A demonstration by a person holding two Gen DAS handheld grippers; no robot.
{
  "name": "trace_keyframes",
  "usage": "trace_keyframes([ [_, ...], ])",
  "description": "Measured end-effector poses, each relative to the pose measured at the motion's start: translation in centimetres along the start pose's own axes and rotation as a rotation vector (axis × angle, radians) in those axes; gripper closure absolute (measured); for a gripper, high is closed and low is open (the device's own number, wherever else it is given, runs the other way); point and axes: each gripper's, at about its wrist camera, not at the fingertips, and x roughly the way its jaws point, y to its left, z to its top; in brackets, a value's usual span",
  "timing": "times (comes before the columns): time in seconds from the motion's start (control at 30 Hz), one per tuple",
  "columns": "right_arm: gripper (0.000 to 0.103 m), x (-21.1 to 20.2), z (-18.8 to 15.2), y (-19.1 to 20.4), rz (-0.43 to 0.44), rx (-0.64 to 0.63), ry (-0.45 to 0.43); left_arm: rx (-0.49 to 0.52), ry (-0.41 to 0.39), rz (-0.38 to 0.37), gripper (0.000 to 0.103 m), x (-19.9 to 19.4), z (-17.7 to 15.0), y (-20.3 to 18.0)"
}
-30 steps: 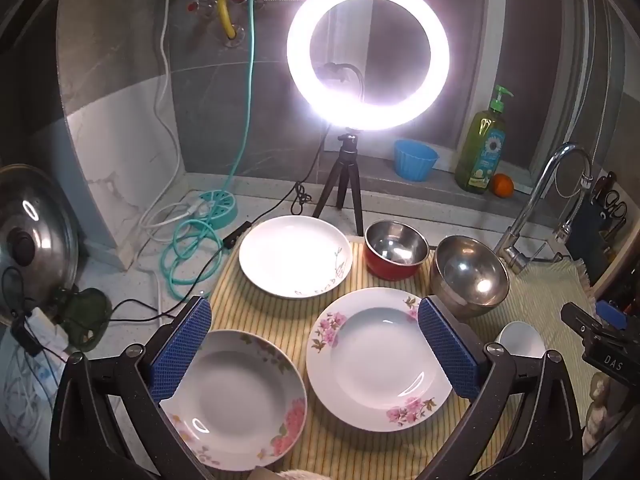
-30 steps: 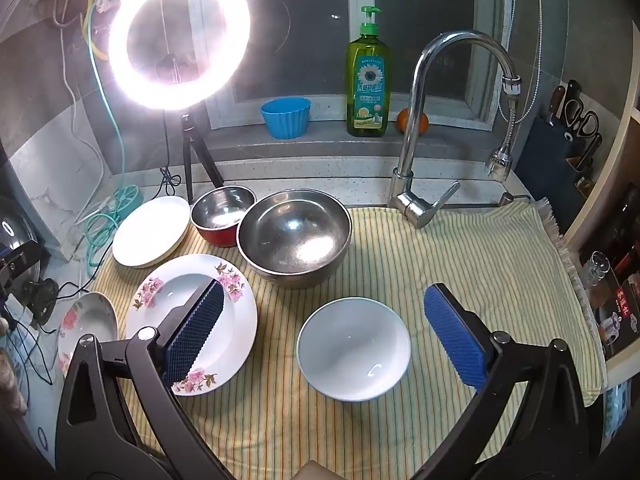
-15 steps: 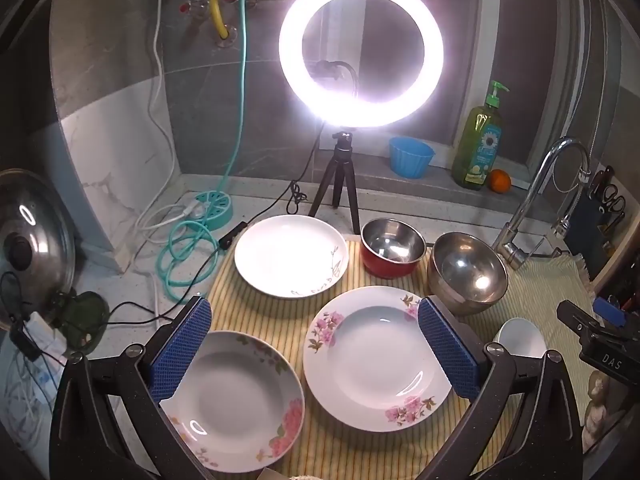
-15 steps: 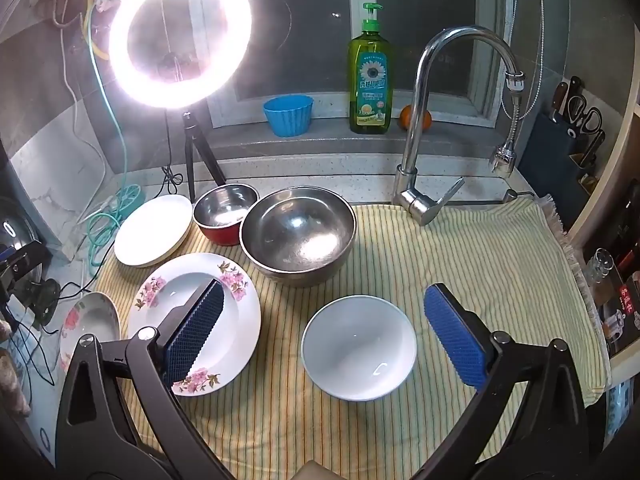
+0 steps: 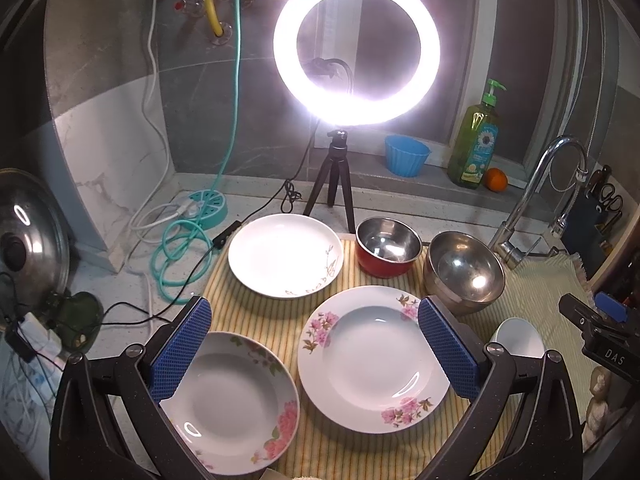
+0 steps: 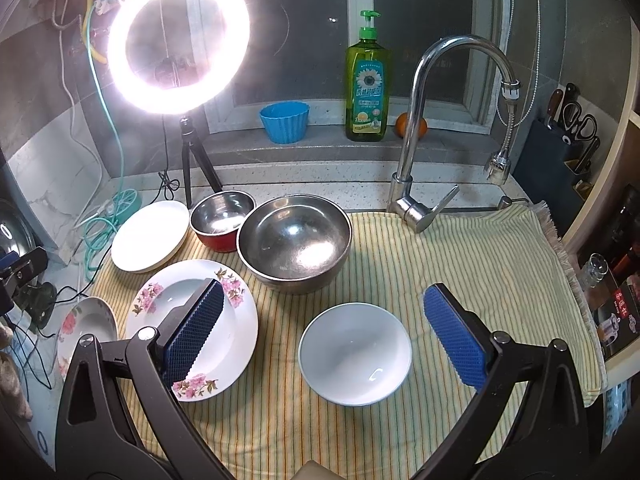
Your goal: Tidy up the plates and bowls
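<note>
Three plates show in the left wrist view, all flat on the striped cloth (image 5: 260,320): a plain plate (image 5: 286,256) at the back, a pink plate (image 5: 374,360) in the middle, and a rose plate (image 5: 232,400) nearest, half off the cloth's left edge. The left gripper (image 5: 314,352) hangs released above them, its pads spread wide, one over the rose plate's rim and the other over the pink plate's right rim, holding nothing. Behind sit a red bowl (image 5: 388,246) and a steel bowl (image 5: 464,272), close together. No stacking looks begun. I judge the sound move is to take one plate by its rim: come in low, slide one pad under the lip, close firmly, since glazed rims are slippery. The rose plate's overhang offers the easiest lip.

One white bowl (image 6: 355,354) sits between the spread pads in the right wrist view, apart from the steel bowl (image 6: 295,240) behind it. The right gripper (image 6: 324,336) is likewise released and empty, above the cloth (image 6: 480,256). To nest the white bowl, pinch its wall with one pad inside, lift clear, and lower it gently; keep away from the tap (image 6: 416,200).
</note>
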Motion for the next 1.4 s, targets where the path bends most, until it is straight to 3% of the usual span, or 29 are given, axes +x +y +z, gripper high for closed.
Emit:
trace_keyframes([
  [1.4, 0.000, 0.01, 0.48, -0.10, -0.008, 0.001, -0.010, 0.007, 0.009, -0.011, 0.001, 0.49, 0.52, -0.13],
])
